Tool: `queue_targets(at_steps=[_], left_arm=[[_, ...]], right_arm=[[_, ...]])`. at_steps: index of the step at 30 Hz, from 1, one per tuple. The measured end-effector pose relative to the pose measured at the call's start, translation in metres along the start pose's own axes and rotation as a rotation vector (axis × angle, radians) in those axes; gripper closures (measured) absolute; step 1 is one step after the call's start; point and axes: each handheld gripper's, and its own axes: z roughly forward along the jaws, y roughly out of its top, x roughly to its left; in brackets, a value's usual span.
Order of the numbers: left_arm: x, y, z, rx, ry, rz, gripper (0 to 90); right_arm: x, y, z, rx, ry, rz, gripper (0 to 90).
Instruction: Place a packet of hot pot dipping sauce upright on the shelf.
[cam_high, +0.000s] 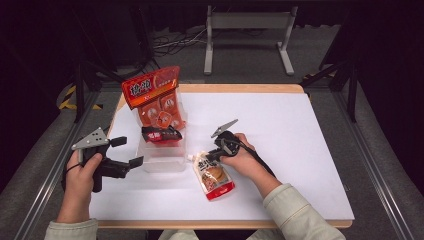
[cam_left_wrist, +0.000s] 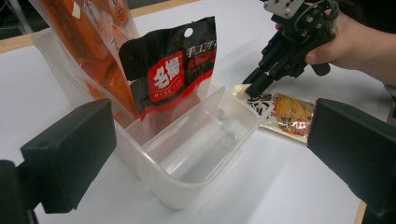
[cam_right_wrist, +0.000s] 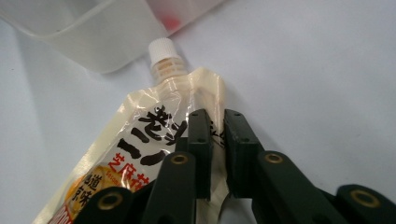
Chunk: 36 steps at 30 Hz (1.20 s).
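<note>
Figure: packing of snack packets into a clear plastic bin (cam_high: 162, 162) on a white table (cam_high: 300, 150). The bin stands left of the table's centre and already holds a large orange bag (cam_high: 152, 95), leaning out over its far wall, and a black-and-red packet (cam_left_wrist: 173, 70), upright against an inner divider. A spouted sauce pouch (cam_high: 214, 176) lies flat on the table just beside the bin's right side, its white cap (cam_right_wrist: 162, 50) pointing at the bin wall. The right gripper (cam_right_wrist: 217, 123) has its jaws nearly together, pinching the pouch's upper edge beside the spout; the left gripper (cam_high: 127, 151) waits with jaws spread wide, near the bin's left side and holding nothing. Risks, as judged: the bite sits on thin film at one corner, so the filled pouch may swing, slip out or tear on lifting; swinging, it could knock the light bin or the leaning orange bag, and the left gripper does not steady the bin. Hard to make out: how deeply the pads overlap the film, the near compartment's depth, and the pouch's lower end in the right gripper view, where the linkage covers it.
</note>
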Motion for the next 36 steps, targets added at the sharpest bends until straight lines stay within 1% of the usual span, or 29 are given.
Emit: queue_targets(at_steps=[1,3,4,6,8,10,11,13,14,16,17,19,20,23,24,25,26,29,31,32,33,34,35,36], left_arm=[[0.001,0.0,0.0,0.003,0.0,0.005,2.1],[0.0,-0.001,0.001,0.004,-0.001,-0.008,2.1],[0.0,0.0,0.002,0.005,-0.005,-0.003,2.1],[-0.001,0.0,0.002,0.005,-0.002,0.005,2.1],[-0.002,0.0,0.003,0.008,-0.009,-0.007,2.1],[-0.002,0.0,0.003,0.005,-0.009,-0.003,2.1],[-0.001,0.0,0.004,0.007,-0.001,-0.002,2.1],[-0.002,0.0,0.004,0.008,0.012,-0.016,2.5],[-0.001,0.001,0.004,0.001,0.018,-0.014,2.7],[-0.002,0.001,0.004,-0.006,0.007,-0.02,2.4],[-0.002,0.001,0.005,-0.006,0.002,-0.014,2.3],[-0.004,0.002,0.006,-0.011,-0.001,-0.022,2.2],[-0.005,0.003,0.007,-0.01,-0.003,-0.012,2.2],[-0.007,0.003,0.009,-0.01,-0.017,-0.008,2.0],[-0.008,0.004,0.01,-0.018,-0.018,-0.002,1.9],[-0.009,0.004,0.01,-0.025,-0.028,-0.015,1.9],[-0.01,0.005,0.01,-0.034,-0.032,-0.009,2.1],[-0.011,0.006,0.011,-0.058,-0.045,-0.012,2.4],[-0.013,0.007,0.012,-0.072,-0.043,-0.008,2.4],[-0.014,0.008,0.012,-0.087,-0.041,-0.002,2.4],[-0.014,0.008,0.012,-0.087,-0.041,-0.002,2.4],[-0.016,0.009,0.013,-0.099,-0.047,0.015,2.5],[-0.019,0.01,0.014,-0.108,-0.048,0.056,2.5],[-0.02,0.011,0.014,-0.108,-0.052,0.058,2.5]], right_arm=[[0.001,0.0,-0.001,-0.001,0.001,-0.002,84.1],[0.002,0.001,-0.002,-0.005,-0.002,-0.002,85.2],[0.003,0.002,-0.004,-0.005,0.0,-0.004,85.6],[0.004,0.003,-0.007,-0.015,0.002,0.001,86.1],[0.005,0.004,-0.012,-0.025,0.002,-0.001,86.5],[0.005,0.004,-0.017,-0.037,0.007,0.001,86.7],[0.006,0.005,-0.02,-0.045,0.009,0.002,86.8],[0.007,0.006,-0.025,-0.055,0.012,-0.002,87.0],[0.008,0.006,-0.028,-0.064,0.012,-0.003,87.1],[0.011,0.007,-0.035,-0.084,0.018,-0.011,87.3],[0.012,0.008,-0.037,-0.091,0.02,-0.014,87.3],[0.014,0.008,-0.043,-0.104,0.013,-0.027,87.4],[0.015,0.009,-0.045,-0.112,0.006,-0.031,87.4],[0.018,0.009,-0.051,-0.128,0.011,-0.037,87.5],[0.019,0.009,-0.054,-0.138,0.011,-0.042,87.6],[0.021,0.009,-0.058,-0.149,0.011,-0.045,87.7],[0.023,0.01,-0.061,-0.157,0.016,-0.046,87.7],[0.028,0.011,-0.069,-0.179,0.025,-0.059,87.8],[0.032,0.012,-0.074,-0.188,0.024,-0.074,87.8],[0.033,0.013,-0.077,-0.197,0.026,-0.083,87.8],[0.035,0.013,-0.079,-0.205,0.026,-0.09,87.8],[0.038,0.014,-0.082,-0.213,0.029,-0.096,87.9],[0.039,0.015,-0.085,-0.22,0.028,-0.101,87.9],[0.041,0.016,-0.087,-0.227,0.031,-0.107,88.0]])
